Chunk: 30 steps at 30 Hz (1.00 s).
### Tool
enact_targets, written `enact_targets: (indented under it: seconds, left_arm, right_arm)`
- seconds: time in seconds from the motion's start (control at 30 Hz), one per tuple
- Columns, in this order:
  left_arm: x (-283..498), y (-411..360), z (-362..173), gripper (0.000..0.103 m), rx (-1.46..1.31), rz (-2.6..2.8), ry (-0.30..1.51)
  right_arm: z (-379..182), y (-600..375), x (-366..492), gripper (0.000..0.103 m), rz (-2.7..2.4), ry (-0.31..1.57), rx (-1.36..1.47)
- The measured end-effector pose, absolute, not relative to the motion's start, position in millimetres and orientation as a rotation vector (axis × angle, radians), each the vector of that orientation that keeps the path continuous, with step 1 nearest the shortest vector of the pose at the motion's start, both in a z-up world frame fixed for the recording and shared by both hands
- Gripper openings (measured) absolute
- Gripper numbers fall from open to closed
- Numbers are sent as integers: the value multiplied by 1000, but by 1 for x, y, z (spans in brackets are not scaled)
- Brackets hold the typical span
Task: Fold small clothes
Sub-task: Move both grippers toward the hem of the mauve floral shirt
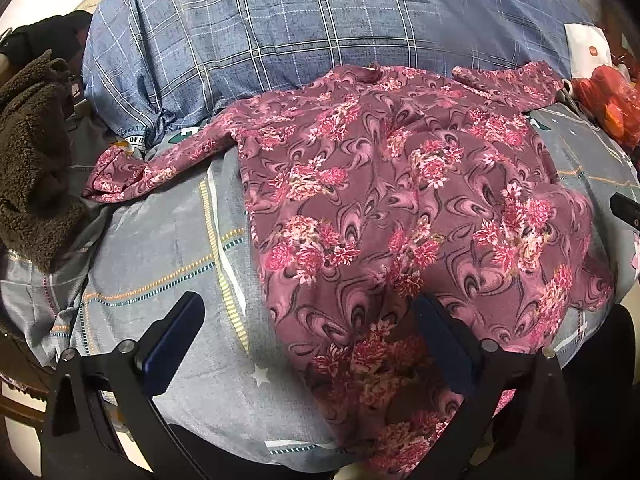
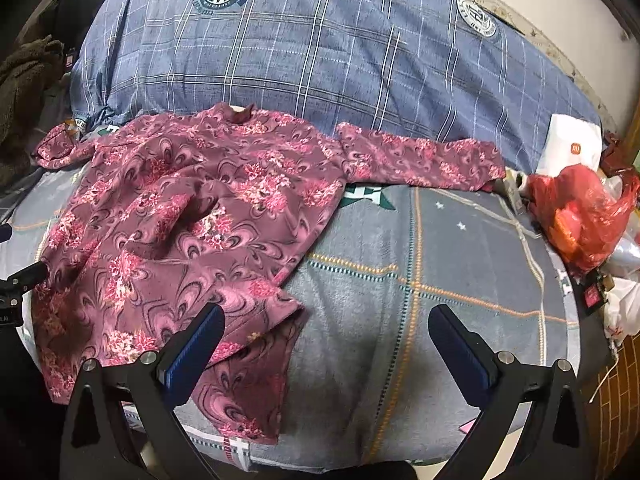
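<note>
Left wrist view: a floral shirt [image 1: 400, 208] lies spread on a bed [image 1: 160, 248], filling the center and right of the frame, its collar toward the top against a blue plaid quilt [image 1: 320, 32]. One sleeve trails to the left of the frame, the other toward the upper right. The left hand-held gripper [image 1: 308, 328] sits at the bottom with its jaws spread wide, holding nothing; one finger is over the grey sheet, the other over the shirt's lower part. A brown fleece [image 1: 32, 152] lies at the left edge, a red bag [image 1: 612, 104] at the right edge.

Right wrist view: the shirt [image 2: 180, 220] occupies the left half of the frame, rumpled, one sleeve stretched across the middle toward a white box [image 2: 572, 148] and the red bag [image 2: 580, 216] at the right. The right hand-held gripper [image 2: 326, 332] is at the bottom, jaws spread and empty; its left finger overlaps the shirt's hem corner, its right finger is over bare sheet.
</note>
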<state>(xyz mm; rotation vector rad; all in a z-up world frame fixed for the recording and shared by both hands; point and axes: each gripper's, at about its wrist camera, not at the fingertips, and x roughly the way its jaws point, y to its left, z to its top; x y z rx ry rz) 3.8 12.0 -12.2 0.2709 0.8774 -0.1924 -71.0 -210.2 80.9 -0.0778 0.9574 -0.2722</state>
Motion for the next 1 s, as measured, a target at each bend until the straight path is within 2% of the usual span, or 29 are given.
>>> enact_targets:
  seconds: [1.0]
  left_arm:
    - [1,10,-13,103,283,-176,896]
  right_arm:
    - [76,-234,-83,101,-243,956,5]
